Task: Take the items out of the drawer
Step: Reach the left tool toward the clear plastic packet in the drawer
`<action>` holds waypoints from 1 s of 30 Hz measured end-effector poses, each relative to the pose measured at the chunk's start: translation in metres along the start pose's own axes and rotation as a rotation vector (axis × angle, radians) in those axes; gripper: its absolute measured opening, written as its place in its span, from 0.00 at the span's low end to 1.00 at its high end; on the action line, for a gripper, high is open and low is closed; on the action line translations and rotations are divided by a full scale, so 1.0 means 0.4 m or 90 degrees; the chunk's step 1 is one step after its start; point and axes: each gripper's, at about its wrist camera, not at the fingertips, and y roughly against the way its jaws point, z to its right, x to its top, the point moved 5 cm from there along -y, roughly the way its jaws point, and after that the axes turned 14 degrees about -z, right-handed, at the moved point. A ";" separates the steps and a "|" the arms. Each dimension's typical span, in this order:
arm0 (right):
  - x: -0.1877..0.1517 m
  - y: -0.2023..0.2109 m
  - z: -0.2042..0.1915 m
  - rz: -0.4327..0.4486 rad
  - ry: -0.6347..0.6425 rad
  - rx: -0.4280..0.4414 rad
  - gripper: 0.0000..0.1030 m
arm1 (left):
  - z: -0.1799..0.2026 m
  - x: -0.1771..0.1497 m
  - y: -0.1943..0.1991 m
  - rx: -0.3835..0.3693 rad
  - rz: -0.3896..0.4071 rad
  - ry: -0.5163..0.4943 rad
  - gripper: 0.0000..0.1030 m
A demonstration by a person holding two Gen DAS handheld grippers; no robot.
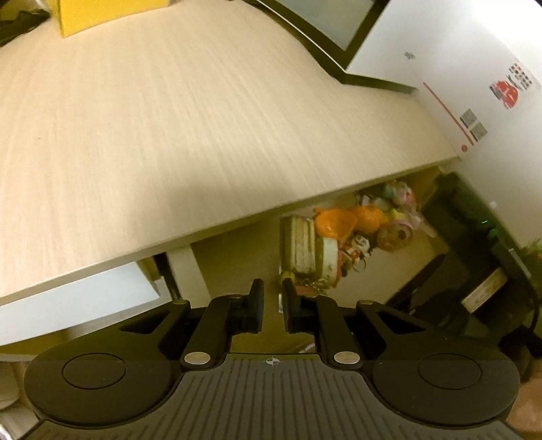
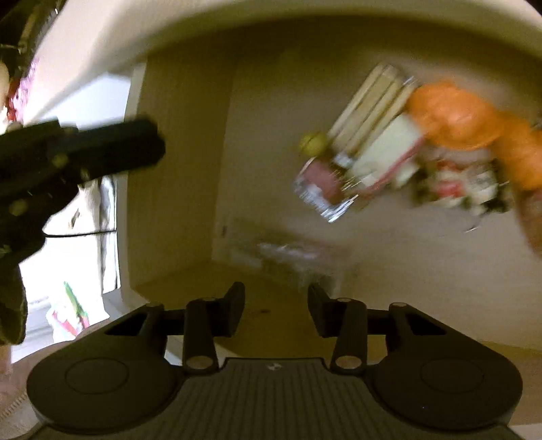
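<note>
Below the desk edge the open drawer (image 1: 237,257) holds a heap of small items at its right side: an orange piece (image 1: 335,220), a striped pack (image 1: 299,247) and colourful toys (image 1: 396,216). My left gripper (image 1: 272,287) hovers over the drawer just in front of the heap, its jaws nearly together with nothing between them. The right wrist view is blurred: the drawer floor (image 2: 271,169), the orange piece (image 2: 450,115), the striped pack (image 2: 369,101), a red packet (image 2: 321,182) and a clear plastic wrapper (image 2: 294,254). My right gripper (image 2: 276,294) is open and empty over the drawer's near part. At the left shows my left gripper (image 2: 135,142).
The pale wooden desk top (image 1: 169,118) spans above the drawer, with a yellow box (image 1: 101,13) at the back left and a black-framed screen (image 1: 338,27) at the back. A white printed box (image 1: 474,84) stands right. Dark equipment (image 1: 474,220) sits beside the drawer.
</note>
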 end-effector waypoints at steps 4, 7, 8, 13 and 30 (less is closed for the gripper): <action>0.029 -0.025 -0.014 -0.032 -0.039 0.031 0.40 | -0.014 -0.004 0.008 0.009 0.015 0.016 0.12; 0.051 -0.034 -0.027 -0.008 -0.044 0.020 0.34 | -0.028 -0.008 0.019 0.011 0.023 0.027 0.12; 0.058 -0.027 -0.033 0.014 -0.042 0.026 0.32 | -0.035 -0.009 0.022 0.014 0.025 0.031 0.12; 0.067 0.071 -0.065 0.203 0.015 -0.092 0.29 | -0.047 -0.017 0.033 0.017 0.032 0.024 0.12; -0.182 0.133 0.033 0.314 0.014 -0.263 0.52 | 0.126 -0.046 -0.173 0.023 -0.237 -0.283 0.12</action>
